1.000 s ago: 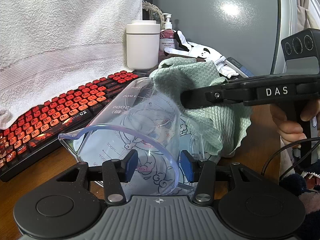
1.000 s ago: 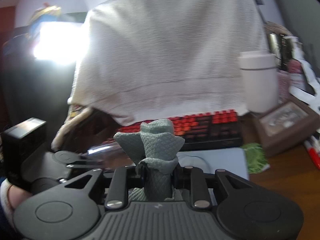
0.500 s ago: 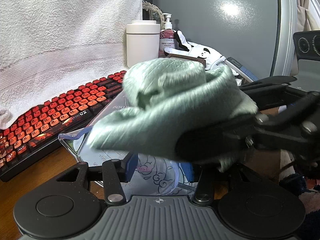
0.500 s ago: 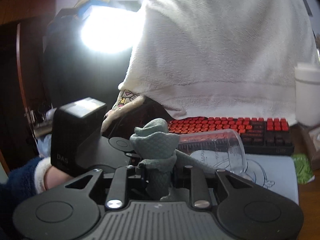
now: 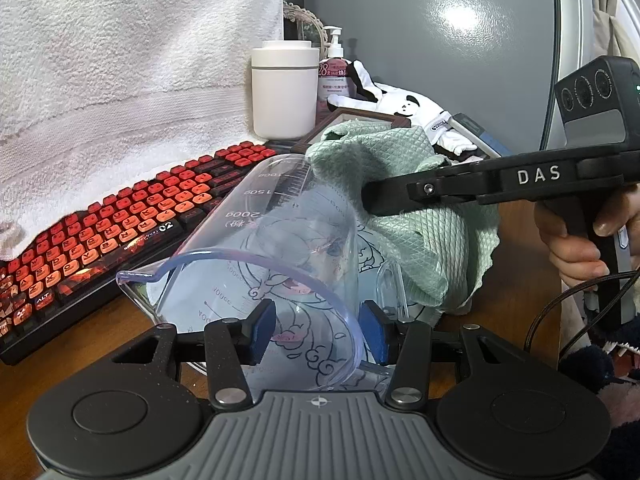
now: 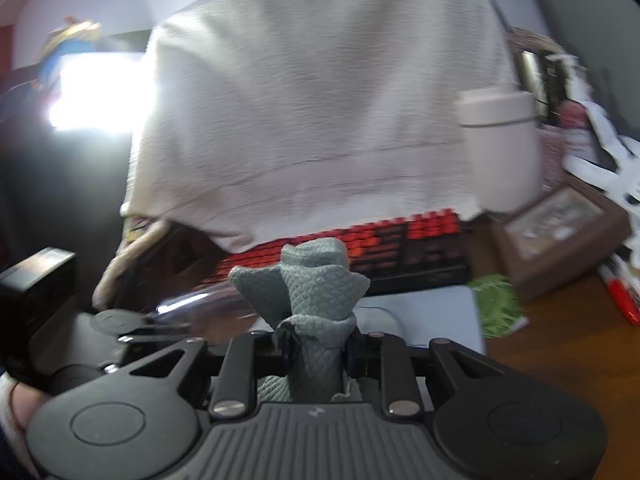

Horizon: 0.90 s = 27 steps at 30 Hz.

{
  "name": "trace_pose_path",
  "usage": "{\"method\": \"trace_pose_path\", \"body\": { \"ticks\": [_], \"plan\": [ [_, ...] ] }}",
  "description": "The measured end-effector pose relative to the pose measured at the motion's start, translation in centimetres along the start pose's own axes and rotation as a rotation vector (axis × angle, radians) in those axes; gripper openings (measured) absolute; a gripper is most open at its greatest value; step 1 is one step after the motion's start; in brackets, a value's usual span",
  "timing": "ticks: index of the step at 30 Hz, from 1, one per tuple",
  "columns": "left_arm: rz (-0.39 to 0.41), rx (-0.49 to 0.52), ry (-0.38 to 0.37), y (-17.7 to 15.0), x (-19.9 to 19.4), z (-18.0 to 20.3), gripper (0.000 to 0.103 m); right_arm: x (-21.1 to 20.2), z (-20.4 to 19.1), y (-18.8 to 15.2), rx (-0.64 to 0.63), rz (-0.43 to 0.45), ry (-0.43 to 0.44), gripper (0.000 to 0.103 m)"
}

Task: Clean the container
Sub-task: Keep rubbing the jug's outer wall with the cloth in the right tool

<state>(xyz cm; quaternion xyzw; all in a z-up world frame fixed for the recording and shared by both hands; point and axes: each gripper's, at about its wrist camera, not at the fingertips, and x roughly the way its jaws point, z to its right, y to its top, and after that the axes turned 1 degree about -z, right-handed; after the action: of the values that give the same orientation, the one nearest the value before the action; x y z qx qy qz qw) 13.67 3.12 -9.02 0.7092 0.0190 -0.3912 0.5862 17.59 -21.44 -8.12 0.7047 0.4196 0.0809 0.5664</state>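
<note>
Measuring jug (image 5: 256, 264), clear plastic, lies tipped on its side over the desk's near edge, rim pinched in the left gripper (image 5: 320, 334), its long axis running away toward the red keyboard (image 5: 120, 224); the right gripper (image 6: 316, 354), clamped on a bunched green cloth (image 5: 404, 200), sits beside the jug's far end, nearer its base than its mouth.

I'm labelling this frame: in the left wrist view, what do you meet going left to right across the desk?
Red keyboard → clear measuring cup, held by the left gripper → green cloth → right gripper, clamped on the cloth → person's hand on its handle.
</note>
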Motion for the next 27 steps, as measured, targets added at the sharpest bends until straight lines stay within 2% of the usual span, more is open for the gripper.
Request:
{"method": "trace_pose_path", "body": {
  "ticks": [4, 10, 12, 14, 17, 21, 27],
  "plan": [
    [0.000, 0.001, 0.000, 0.0, 0.0, 0.1, 0.047, -0.1, -0.8, -0.1, -0.013, 0.001, 0.047, 0.022],
    [0.000, -0.005, -0.003, 0.0, -0.1, -0.1, 0.047, 0.2, -4.6, -0.3, -0.094, -0.036, 0.244, 0.022],
    [0.000, -0.007, -0.005, -0.1, -0.1, -0.1, 0.047, 0.2, -5.8, -0.4, -0.139, -0.033, 0.265, 0.023],
    [0.000, -0.006, -0.004, -0.1, -0.1, -0.1, 0.047, 0.3, -6.1, -0.2, -0.151, -0.029, 0.272, 0.022],
    [0.000, -0.003, -0.001, -0.1, -0.1, -0.1, 0.047, 0.7, -5.0, 0.6, -0.088, -0.015, 0.268, 0.022],
    [0.000, -0.002, -0.001, -0.1, -0.1, 0.0, 0.047, 1.1, -3.0, 2.0, -0.023, 0.008, 0.168, 0.021],
    [0.000, -0.002, -0.001, -0.2, -0.1, -0.1, 0.047, 0.1, 0.2, 3.0, 0.070, -0.062, 0.126, 0.022]
  ]
}}
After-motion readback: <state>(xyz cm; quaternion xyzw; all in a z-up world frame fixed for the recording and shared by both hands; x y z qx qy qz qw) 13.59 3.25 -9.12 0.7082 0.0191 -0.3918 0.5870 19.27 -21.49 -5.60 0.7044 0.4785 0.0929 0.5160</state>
